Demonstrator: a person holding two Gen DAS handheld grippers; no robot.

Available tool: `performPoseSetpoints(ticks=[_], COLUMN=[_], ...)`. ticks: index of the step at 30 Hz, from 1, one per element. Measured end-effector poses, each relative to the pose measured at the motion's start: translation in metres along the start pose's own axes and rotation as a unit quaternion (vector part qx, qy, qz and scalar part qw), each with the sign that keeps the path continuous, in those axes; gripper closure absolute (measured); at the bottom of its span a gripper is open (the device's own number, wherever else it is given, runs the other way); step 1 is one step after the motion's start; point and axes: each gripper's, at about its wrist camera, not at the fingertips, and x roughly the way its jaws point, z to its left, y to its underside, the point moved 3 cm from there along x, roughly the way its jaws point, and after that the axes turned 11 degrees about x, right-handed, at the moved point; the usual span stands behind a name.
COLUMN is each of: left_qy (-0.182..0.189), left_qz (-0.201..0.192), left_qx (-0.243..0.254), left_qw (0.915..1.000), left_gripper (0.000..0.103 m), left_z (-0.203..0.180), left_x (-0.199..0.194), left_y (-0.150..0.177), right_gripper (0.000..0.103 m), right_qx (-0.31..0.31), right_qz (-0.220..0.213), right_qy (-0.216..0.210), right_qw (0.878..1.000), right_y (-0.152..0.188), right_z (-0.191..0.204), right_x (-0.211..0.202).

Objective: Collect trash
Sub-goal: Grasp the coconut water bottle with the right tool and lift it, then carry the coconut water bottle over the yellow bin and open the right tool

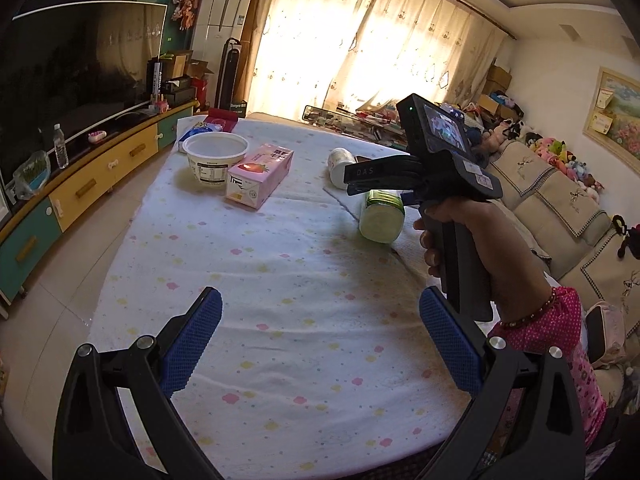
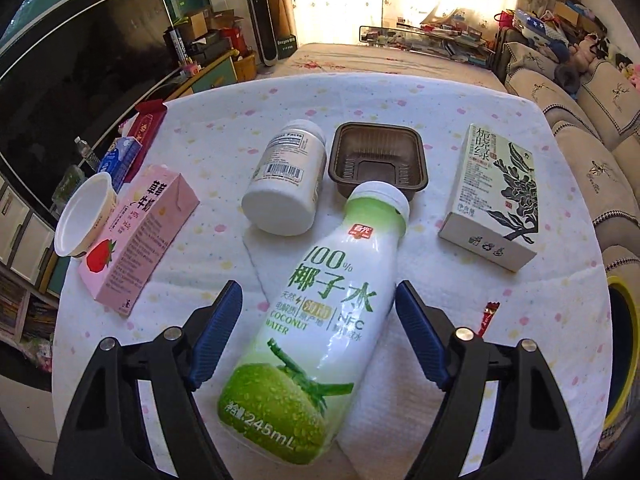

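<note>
The right gripper (image 2: 318, 336) hangs over the white-and-green plastic coconut water bottle (image 2: 316, 320), which lies on the flower-print tablecloth (image 2: 240, 92) between its spread blue pads (image 2: 216, 336), neither visibly pressing it. Beyond the bottle's cap sit a brown plastic tray (image 2: 378, 160) and a fallen white jar (image 2: 286, 184). The left gripper (image 1: 320, 344) stands spread and empty over bare cloth nearer.

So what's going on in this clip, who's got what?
A person holds a gripper in each hand over a table strewn with empty packaging. The right gripper straddles a coconut water bottle lying on its side, jaws open, pads not yet touching it. The left gripper is open and empty over bare cloth. A pink milk carton, white jar, brown tray and tea box lie untouched.
</note>
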Motion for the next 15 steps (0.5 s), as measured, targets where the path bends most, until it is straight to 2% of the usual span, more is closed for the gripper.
performPoseSetpoints(ticks=[7,15], left_qy=[0.003,0.008], left_qz=[0.002,0.005], left_qx=[0.002,0.014], left_qw=[1.0,0.9999], left_gripper=[0.006,0.006], left_z=[-0.002,-0.015], left_x=[0.003,0.007], left_y=[0.0,-0.002], right_gripper=[0.048,0.053], right_qx=[-0.01,-0.06], right_qz=[0.015,0.032], right_qy=[-0.019,-0.016], right_qw=[1.0,0.998], right_y=[0.008,0.038], right_z=[-0.012,-0.011], right_x=[-0.006,-0.017])
